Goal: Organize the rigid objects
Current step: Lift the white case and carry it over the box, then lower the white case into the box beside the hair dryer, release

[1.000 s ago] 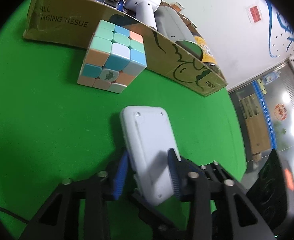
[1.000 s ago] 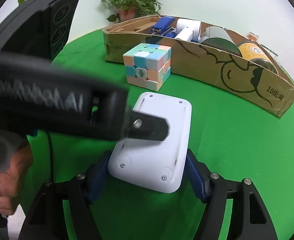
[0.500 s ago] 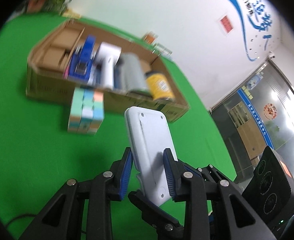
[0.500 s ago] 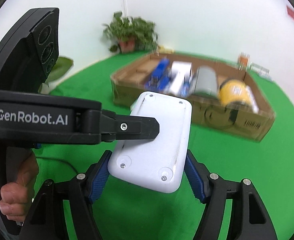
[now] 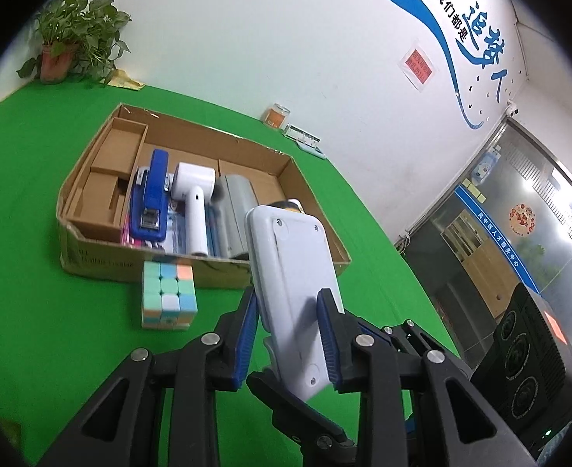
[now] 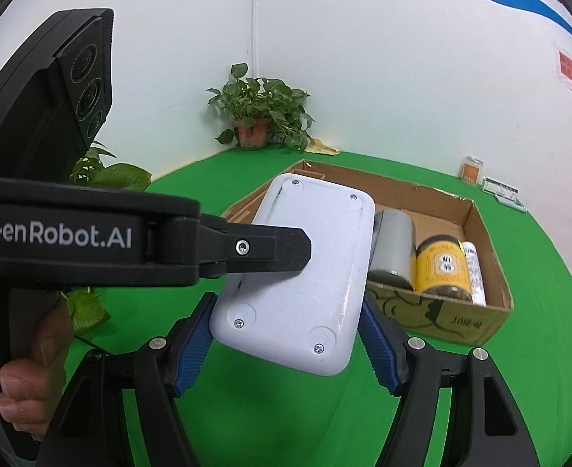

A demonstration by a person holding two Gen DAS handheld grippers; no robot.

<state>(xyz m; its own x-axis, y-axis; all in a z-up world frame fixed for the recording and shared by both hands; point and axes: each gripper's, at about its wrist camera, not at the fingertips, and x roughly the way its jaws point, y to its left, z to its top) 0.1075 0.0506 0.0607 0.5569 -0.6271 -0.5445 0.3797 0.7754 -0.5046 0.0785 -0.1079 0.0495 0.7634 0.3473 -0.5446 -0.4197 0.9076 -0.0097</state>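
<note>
A: What has changed over the last second?

B: The flat white plastic case with rounded corners and screws in its back (image 5: 292, 292) has left the green cloth table (image 5: 33, 292) and hangs in mid-air, at centre frame in both views. The left gripper (image 5: 286, 336) has just been closing on it, across its thin faces. The right gripper (image 6: 286, 346) clamps its long edges.

A: Where does it sit relative to the target?

B: In front of the open brown cardboard box (image 6: 492, 272), at centre right of the right view. A pastel puzzle cube (image 5: 168, 295) stands on the table, close against the box's front wall; contact is probably there, but blur obscures it.

A: Consequence?

B: The lift appears complete; placement into the box should follow.
</note>
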